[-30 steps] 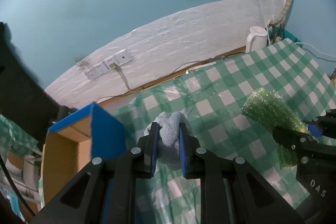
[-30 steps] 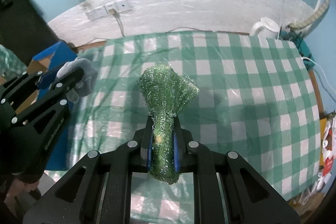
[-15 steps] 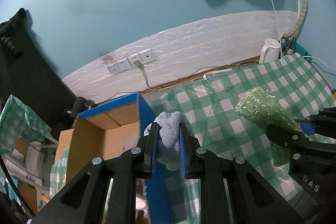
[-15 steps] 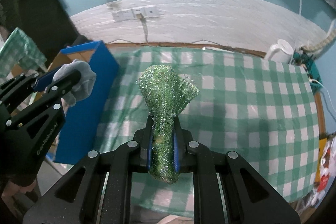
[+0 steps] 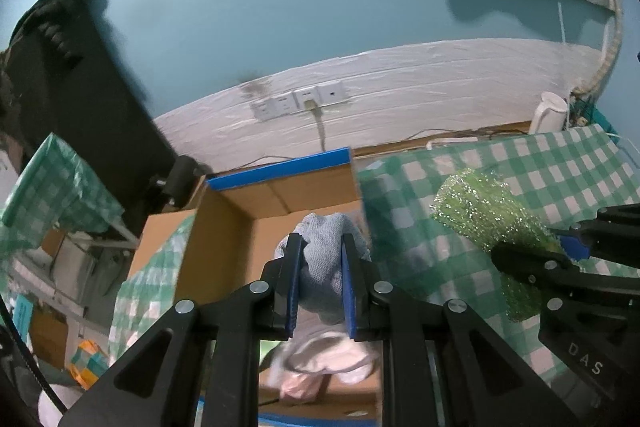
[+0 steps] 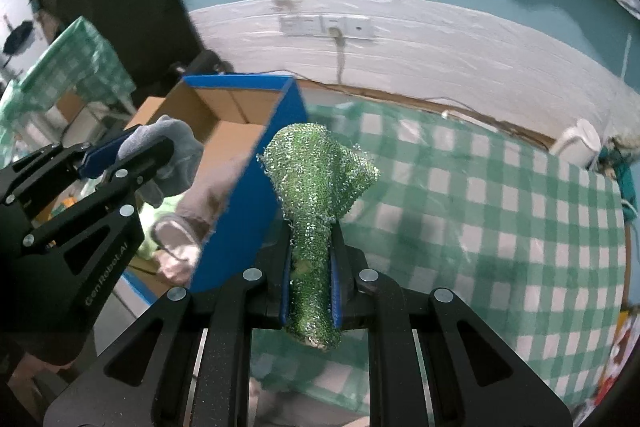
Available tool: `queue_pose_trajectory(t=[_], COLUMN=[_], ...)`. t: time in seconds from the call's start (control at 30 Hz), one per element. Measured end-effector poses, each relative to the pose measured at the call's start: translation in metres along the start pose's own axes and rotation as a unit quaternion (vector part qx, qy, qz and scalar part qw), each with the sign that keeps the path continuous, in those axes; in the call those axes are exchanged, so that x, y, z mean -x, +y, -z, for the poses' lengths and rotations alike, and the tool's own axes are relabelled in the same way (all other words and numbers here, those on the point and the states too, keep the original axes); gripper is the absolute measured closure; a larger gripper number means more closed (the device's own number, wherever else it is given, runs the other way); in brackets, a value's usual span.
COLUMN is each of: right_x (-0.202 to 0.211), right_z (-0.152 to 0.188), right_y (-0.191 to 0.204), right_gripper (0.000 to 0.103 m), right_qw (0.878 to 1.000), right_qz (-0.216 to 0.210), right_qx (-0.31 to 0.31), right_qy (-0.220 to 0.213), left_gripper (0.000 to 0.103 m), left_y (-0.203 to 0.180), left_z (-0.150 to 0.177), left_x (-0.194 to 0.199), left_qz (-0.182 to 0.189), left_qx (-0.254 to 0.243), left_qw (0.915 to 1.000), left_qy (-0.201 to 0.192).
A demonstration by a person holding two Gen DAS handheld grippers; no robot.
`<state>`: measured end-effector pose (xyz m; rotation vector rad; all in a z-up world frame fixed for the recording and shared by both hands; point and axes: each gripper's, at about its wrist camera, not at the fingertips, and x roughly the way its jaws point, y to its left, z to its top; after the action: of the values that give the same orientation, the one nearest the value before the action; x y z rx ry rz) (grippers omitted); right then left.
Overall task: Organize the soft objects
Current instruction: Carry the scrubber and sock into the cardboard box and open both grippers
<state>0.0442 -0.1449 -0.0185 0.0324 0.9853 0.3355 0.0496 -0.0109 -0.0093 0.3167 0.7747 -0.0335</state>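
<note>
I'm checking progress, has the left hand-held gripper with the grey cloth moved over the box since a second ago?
Yes. The left hand-held gripper moved left off the table; its cloth now hangs over the box.

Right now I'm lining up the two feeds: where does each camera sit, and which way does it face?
Left wrist: on the left tool, facing the open box; its fingers pinch a grey cloth.
Right wrist: on the right tool, facing the checked table; its fingers pinch a green scrubber.
Shared: box, both tools, cloth, scrubber, table, wall sockets.
</note>
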Motion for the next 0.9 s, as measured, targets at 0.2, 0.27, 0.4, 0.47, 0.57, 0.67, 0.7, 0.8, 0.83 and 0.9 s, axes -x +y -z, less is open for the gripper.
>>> queue_pose_trajectory(t=[0.2,0.27,0.4,0.47,0.57,0.67,0.7,0.8,0.83,0.9], right_x=[-0.011,-0.016,-0.028,-0.036,-0.047,-0.059,-0.062,-0.074,-0.076,-0.082], right_z=[-0.013,-0.017,-0.023,-0.024,-0.024,-0.026,-0.026,-0.027,-0.027,-0.027], right_y=[0.036,0.050,0.072,0.083,0.095,0.105,0.107,0.113,0.114,0.117], right_gripper=[0.089,0.089,0.089,0.089,0.089,0.089,0.089,0.089,0.089,0.089], right_qw=[0.999,0.999,0.997,0.996,0.995,0.994,0.993,0.992,0.992,0.991], right_qz=[-0.015,-0.022,-0.036,-0.038,-0.042,-0.047,-0.047,-0.051,-0.054,-0.057], right_qx=[0.034,0.047,0.066,0.076,0.086,0.091,0.093,0.095,0.095,0.097], right_qy=[0.002,0.006,0.017,0.024,0.035,0.046,0.048,0.059,0.062,0.066], left_gripper=[0.085,0.085,0.085,0.085,0.085,0.085,0.085,0.084,0.083,0.077], left_y=[0.032,0.042,0.063,0.074,0.090,0.103,0.107,0.117,0.120,0.125], left_z=[0.010,0.014,0.022,0.027,0.034,0.042,0.045,0.053,0.056,0.059], left_x=[-0.004,-0.007,-0.012,-0.016,-0.021,-0.027,-0.029,-0.036,-0.038,-0.041], left_qz=[-0.016,-0.024,-0.038,-0.042,-0.047,-0.054,-0.056,-0.058,-0.058,-0.058], left_qx=[0.027,0.035,0.052,0.062,0.079,0.091,0.095,0.105,0.108,0.113], left_qw=[0.9995,0.9990,0.9977,0.9967,0.9949,0.9932,0.9925,0.9907,0.9901,0.9890], left_qy=[0.010,0.014,0.023,0.030,0.042,0.050,0.053,0.064,0.068,0.075])
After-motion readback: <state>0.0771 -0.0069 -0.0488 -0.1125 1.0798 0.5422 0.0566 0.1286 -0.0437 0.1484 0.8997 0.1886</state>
